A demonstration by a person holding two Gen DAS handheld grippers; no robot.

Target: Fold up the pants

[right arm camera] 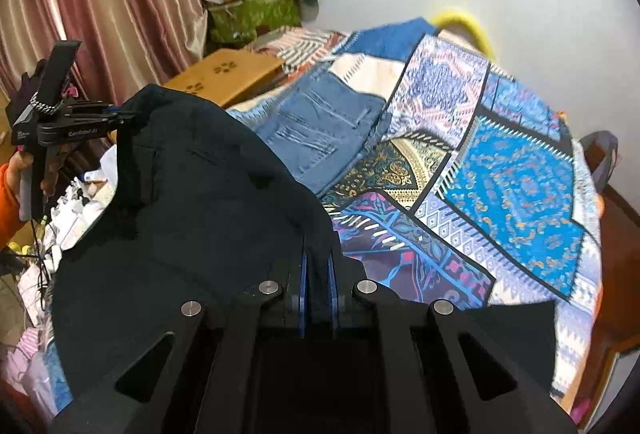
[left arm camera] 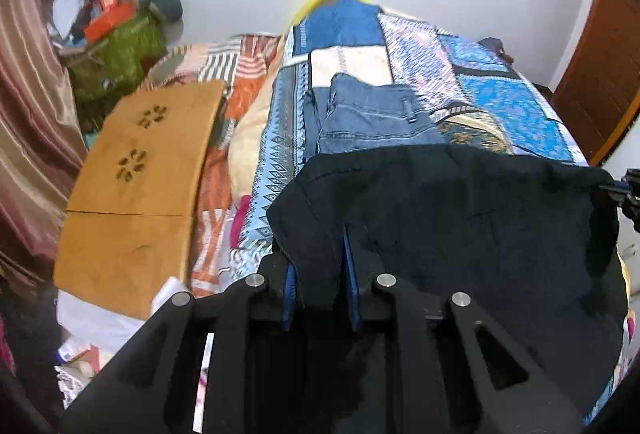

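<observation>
Currently two claws, left claw [left arm camera: 320,274] and right claw [right arm camera: 318,274], each clamping one black pants [left arm camera: 460,218]; one folded jeans [left arm camera: 372,122] beyond.

A pair of dark navy, almost black fabric pants [left arm camera: 460,218] hangs spread out in the air above the bed, one top edge pinched at each side and the cloth sagging between. Beyond them a folded pair of faded blue denim jeans [right arm camera: 320,130] lies flat on the patchwork bedspread.

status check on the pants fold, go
Left gripper and right gripper both shut on dark pants, held up above patchwork bedspread. Folded jeans lie on the bed ahead.
</observation>
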